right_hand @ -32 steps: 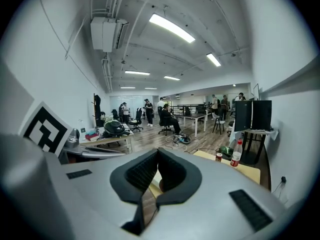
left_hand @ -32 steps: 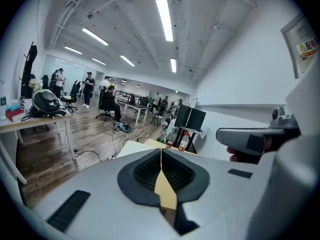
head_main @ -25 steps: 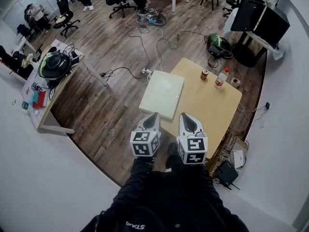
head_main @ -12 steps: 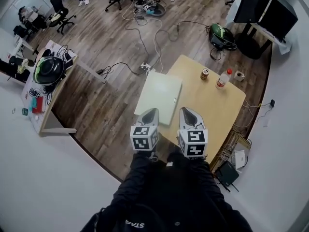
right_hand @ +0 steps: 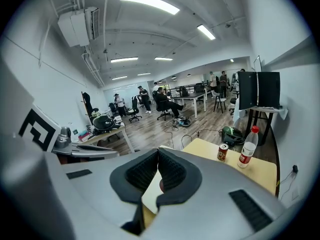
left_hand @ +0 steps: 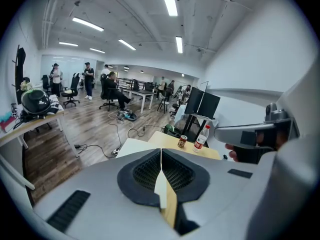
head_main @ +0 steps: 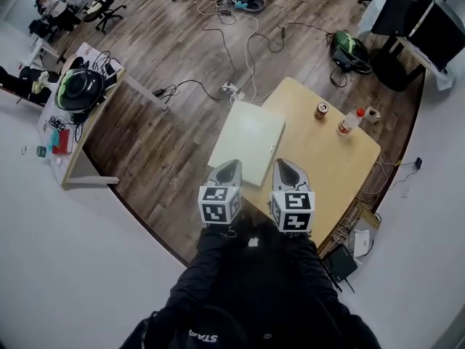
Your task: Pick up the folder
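The folder [head_main: 247,140] is a pale, flat rectangle lying on the left part of the light wooden table [head_main: 341,158], its left side overhanging the edge. My left gripper [head_main: 229,167] hovers at the folder's near edge, jaws shut with nothing between them. My right gripper [head_main: 282,166] is beside it over the near part of the table, just right of the folder, also shut and empty. In the left gripper view the folder [left_hand: 134,145] shows just beyond the closed tips [left_hand: 161,150]. In the right gripper view the closed tips [right_hand: 158,152] hide most of it.
A drink can [head_main: 321,110], a red-capped plastic bottle [head_main: 349,121] and a small cup [head_main: 373,113] stand at the table's far right. A side desk [head_main: 73,173] with a dark helmet [head_main: 80,89] is at left. Cables and a power strip [head_main: 231,89] lie on the floor beyond.
Both grippers have come forward and lower, closer to the folder's near edge. Their jaws stayed shut. The folder has not moved on the table.
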The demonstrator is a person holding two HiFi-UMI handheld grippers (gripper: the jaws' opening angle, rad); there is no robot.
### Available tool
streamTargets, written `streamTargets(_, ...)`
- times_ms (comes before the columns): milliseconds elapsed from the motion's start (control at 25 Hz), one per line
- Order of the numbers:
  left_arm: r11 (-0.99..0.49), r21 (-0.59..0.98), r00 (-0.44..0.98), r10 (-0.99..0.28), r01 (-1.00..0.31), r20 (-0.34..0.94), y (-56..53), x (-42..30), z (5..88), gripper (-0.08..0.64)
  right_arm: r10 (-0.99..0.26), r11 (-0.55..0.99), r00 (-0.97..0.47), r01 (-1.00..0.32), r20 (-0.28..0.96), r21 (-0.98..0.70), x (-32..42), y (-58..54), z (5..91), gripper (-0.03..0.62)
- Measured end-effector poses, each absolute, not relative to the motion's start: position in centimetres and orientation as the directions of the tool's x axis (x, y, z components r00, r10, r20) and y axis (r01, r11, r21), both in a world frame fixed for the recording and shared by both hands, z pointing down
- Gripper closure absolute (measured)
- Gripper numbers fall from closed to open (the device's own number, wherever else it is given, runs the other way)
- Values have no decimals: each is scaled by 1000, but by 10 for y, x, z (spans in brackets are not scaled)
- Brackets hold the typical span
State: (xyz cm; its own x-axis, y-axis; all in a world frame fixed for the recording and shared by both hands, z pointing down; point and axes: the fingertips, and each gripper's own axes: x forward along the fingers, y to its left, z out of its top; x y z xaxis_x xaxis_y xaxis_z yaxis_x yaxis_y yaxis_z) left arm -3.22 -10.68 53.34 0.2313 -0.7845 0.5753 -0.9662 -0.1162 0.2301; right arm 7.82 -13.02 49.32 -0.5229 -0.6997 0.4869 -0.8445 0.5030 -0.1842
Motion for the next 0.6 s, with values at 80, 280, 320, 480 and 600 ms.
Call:
streamTargets(80, -108, 228, 225, -781, -968, 583, -108, -36, 536, 526, -693, 507, -526, -842, 493, -185, 76, -131, 495, 569)
streamTargets(280, -106, 234, 228, -774, -966, 591, -117, -45, 544, 526, -694, 494, -511, -850, 507, -182, 75, -137, 501, 569)
streamTargets(320, -105, 235, 228, -772, -966, 594, -120, -47, 546, 526, -698, 488, -505, -854, 508, -178, 75, -140, 501, 569)
streamTargets(480, -108, 244, 240, -752, -964, 613, -136, -59, 564, 526, -708, 459, -475, -872, 523, -172, 73, -155, 510, 569)
streamTargets(600, -111, 254, 252, -733, -961, 632, -152, -70, 579, 526, -704, 434, -450, -885, 549, -170, 68, -170, 523, 569)
